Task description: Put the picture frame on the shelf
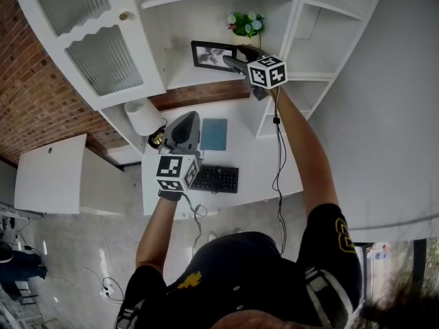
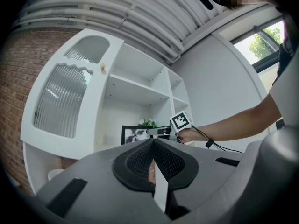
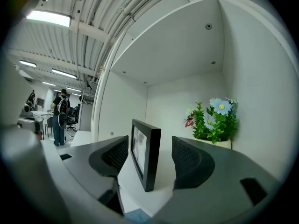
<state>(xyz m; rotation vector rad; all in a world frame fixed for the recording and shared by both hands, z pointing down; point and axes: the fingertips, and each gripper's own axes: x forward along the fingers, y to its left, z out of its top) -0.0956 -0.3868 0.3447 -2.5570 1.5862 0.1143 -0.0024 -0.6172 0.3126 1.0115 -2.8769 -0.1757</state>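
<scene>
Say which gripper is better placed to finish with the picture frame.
Right. The right gripper is open around the picture frame, which stands on the shelf, so it could likely back out. The left gripper is shut, short of the shelf.

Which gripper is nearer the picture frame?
Right. The right gripper straddles the frame on the shelf, jaws open, not touching it; the left gripper is shut, over the desk, well away.
</scene>
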